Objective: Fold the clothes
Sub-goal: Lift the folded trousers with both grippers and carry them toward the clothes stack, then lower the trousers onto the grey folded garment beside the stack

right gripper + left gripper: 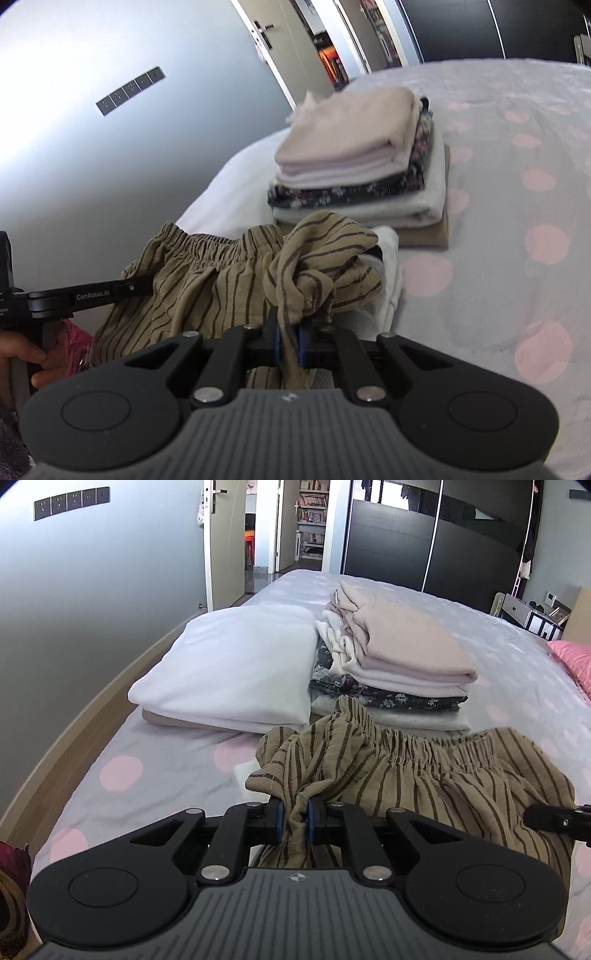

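A tan garment with dark stripes and an elastic waistband [413, 775] is held up over the bed between both grippers. My left gripper [294, 819] is shut on a bunched corner of it. My right gripper [290, 341] is shut on another bunched corner of the same garment [207, 284]. The right gripper's finger shows at the right edge of the left wrist view [557, 818]. The left gripper [142, 287] reaches in from the left of the right wrist view, its tips hidden in the cloth.
A stack of folded clothes [399, 664], beige on top, floral beneath, sits on the bed [122, 771] just beyond the garment. A folded white piece [236, 672] lies left of it. A pink pillow [572, 657] is at the right. The stack also shows in the right wrist view [362, 158].
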### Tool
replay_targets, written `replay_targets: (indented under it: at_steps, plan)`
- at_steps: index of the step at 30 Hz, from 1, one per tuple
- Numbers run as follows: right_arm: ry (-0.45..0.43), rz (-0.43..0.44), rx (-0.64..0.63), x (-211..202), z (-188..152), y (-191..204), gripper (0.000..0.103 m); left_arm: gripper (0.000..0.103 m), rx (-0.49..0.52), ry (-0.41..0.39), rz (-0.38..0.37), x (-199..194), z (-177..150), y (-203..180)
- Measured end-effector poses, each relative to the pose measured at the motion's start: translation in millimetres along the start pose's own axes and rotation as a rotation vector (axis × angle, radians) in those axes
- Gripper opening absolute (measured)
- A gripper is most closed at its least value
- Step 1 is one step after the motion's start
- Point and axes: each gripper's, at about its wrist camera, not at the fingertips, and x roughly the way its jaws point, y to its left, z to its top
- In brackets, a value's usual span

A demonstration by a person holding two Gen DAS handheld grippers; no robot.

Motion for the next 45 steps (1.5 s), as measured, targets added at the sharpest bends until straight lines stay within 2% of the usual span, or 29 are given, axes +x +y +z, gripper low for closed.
replay_targets:
  at_steps: [4, 6, 8, 9, 11, 13, 15, 16, 17, 19, 23, 25, 28, 30, 35, 40, 43, 45]
  plan:
    - [0.085, -0.046, -0.005, 19, -1, -4, 0.012, 0.015, 0.014, 0.051, 0.037, 15, -5, -7]
    - [0.115, -0.065, 0.012, 25, -2, -10, 0.024, 0.018, 0.016, 0.046, 0.046, 13, -8, -9]
    - [0.094, -0.066, 0.022, 19, -4, -18, 0.039, 0.026, 0.015, 0.024, 0.050, 4, -8, -10]
    - [0.088, -0.064, 0.021, 16, -4, -21, 0.040, 0.028, 0.014, 0.013, 0.053, -1, -9, -10]
    - [0.078, -0.059, 0.019, 9, -6, -27, 0.040, 0.042, 0.013, -0.010, 0.057, -10, -9, -11]
    - [0.030, -0.074, -0.015, -1, -8, -26, 0.040, 0.050, 0.012, -0.032, 0.062, -19, -10, -11]
    - [-0.018, -0.089, -0.049, -10, -11, -26, 0.039, 0.049, 0.011, -0.055, 0.067, -28, -10, -12]
    - [-0.050, -0.103, -0.074, -14, -12, -23, 0.038, 0.042, 0.011, -0.066, 0.069, -33, -10, -12]
    - [-0.083, -0.116, -0.099, -18, -12, -20, 0.031, 0.030, 0.010, -0.077, 0.071, -37, -11, -12]
    - [-0.108, -0.093, -0.126, -17, -9, -15, 0.024, 0.023, 0.009, -0.100, 0.076, -46, -11, -13]
    - [-0.120, -0.057, -0.164, -5, 0, 0, 0.024, 0.014, 0.048, -0.106, 0.076, -32, -10, -23]
    - [-0.118, -0.044, -0.186, 6, 2, 8, 0.024, 0.010, 0.034, -0.092, 0.060, -20, -10, -23]
    - [-0.098, -0.039, -0.209, 24, 3, 16, 0.023, 0.009, 0.023, -0.065, 0.079, 1, -15, -21]
    - [-0.075, -0.066, -0.207, 36, 2, 15, 0.019, 0.008, -0.004, -0.041, 0.079, 14, -19, -14]
    - [0.030, -0.125, -0.133, 67, -6, -9, 0.007, 0.006, -0.039, 0.049, 0.085, 42, -33, -1]
    - [0.030, -0.113, -0.148, 65, -5, -13, 0.008, 0.006, -0.037, 0.025, 0.095, 37, -33, -4]
    - [0.001, -0.087, -0.139, 50, 1, -12, 0.014, 0.007, -0.030, -0.020, 0.103, 15, -30, -8]
    - [-0.031, -0.060, -0.147, 32, 1, -8, 0.014, 0.008, -0.025, -0.054, 0.110, -3, -29, -11]
